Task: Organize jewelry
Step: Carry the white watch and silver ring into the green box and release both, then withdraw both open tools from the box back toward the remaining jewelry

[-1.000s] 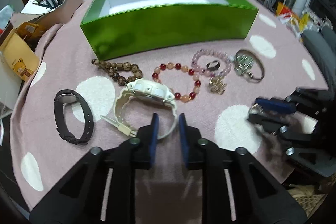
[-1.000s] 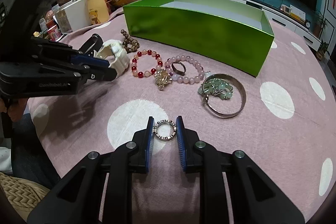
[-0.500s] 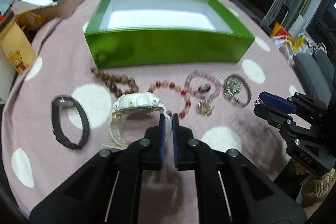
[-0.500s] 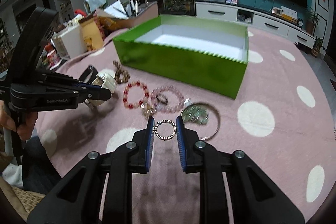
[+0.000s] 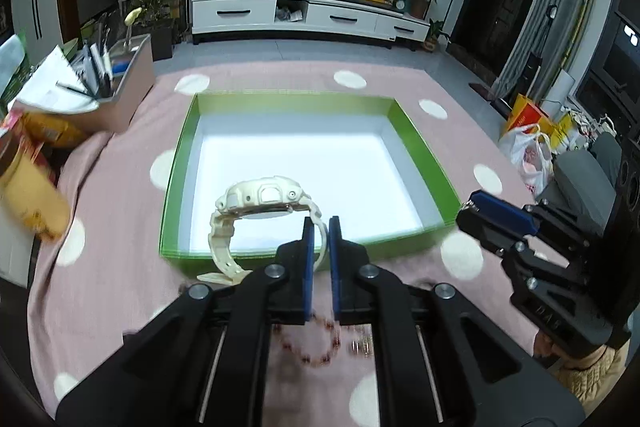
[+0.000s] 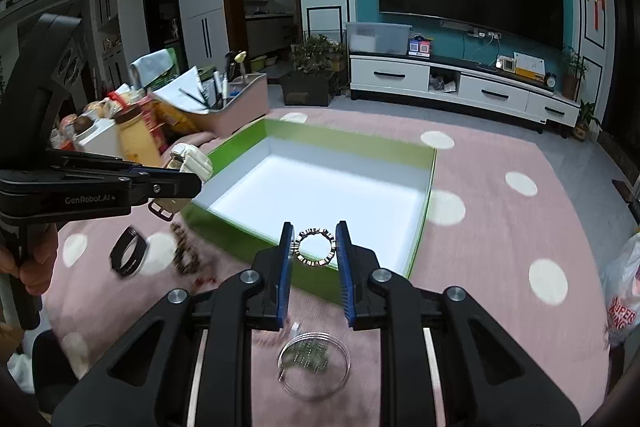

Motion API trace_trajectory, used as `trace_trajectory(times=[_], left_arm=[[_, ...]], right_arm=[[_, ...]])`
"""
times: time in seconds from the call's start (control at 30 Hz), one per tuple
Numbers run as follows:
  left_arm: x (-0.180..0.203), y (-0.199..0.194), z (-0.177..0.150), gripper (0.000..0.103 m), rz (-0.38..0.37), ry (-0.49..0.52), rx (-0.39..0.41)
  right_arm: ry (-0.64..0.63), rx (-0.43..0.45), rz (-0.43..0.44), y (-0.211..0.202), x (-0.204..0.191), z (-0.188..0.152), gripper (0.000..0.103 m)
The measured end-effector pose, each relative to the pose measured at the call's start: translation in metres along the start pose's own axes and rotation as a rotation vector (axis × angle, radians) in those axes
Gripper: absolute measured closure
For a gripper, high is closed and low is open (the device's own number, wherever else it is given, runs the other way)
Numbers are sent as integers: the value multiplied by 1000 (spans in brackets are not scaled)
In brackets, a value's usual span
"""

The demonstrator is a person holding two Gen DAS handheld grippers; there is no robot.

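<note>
Carrying two pieces toward the open green cardboard box (image 5: 172, 183) on the pink dotted worktop (image 5: 120, 187). The left gripper (image 5: 319, 227) has its fingers pinched on the strap of the cream plastic wristwatch (image 5: 260, 201), held above the box's near wall. The right gripper (image 6: 313, 247) pinches the small silver ring-shaped bezel (image 6: 313, 246) over its near edge. Next, probably: advance over the white floor, then release.

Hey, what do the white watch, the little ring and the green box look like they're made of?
White watch: likely matte resin or plastic, since the case and strap look chunky and moulded, with no shine. Small ring: probably metal, with bright silvery glints on its notched rim, though stones or plating can't be told. Green box: seemingly glossy coated cardboard, going by its thin straight walls, sheen and white lining.
</note>
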State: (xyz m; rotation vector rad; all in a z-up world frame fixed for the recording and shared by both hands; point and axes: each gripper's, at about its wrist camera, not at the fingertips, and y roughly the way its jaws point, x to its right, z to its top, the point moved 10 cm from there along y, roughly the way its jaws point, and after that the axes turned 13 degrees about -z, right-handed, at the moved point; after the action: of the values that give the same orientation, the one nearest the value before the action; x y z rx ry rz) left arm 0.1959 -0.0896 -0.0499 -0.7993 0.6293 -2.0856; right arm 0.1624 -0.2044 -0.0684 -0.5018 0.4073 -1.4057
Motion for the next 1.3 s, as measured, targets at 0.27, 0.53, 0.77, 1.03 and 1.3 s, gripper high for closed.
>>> trace_trajectory(times=[0.27,0.53,0.77,1.03,1.3], left_arm=[[-18,46,22,95,29,-22,-36],[-36,69,16,78,84,-46,-67],[-29,36,18,29,113,-29,3],[-16,-12,-15,5,157,-9,41],[-18,-43,-65,2,209,-13,1]], right_arm=[[21,-74,-8,57,2,5,82],[28,-117,-52,78,5,-4,74],[70,-50,-76,40,7,-4,47],[78,-27,-63,-10,-3,-25,32],[82,-57,-42,-42,-16,-53,22]])
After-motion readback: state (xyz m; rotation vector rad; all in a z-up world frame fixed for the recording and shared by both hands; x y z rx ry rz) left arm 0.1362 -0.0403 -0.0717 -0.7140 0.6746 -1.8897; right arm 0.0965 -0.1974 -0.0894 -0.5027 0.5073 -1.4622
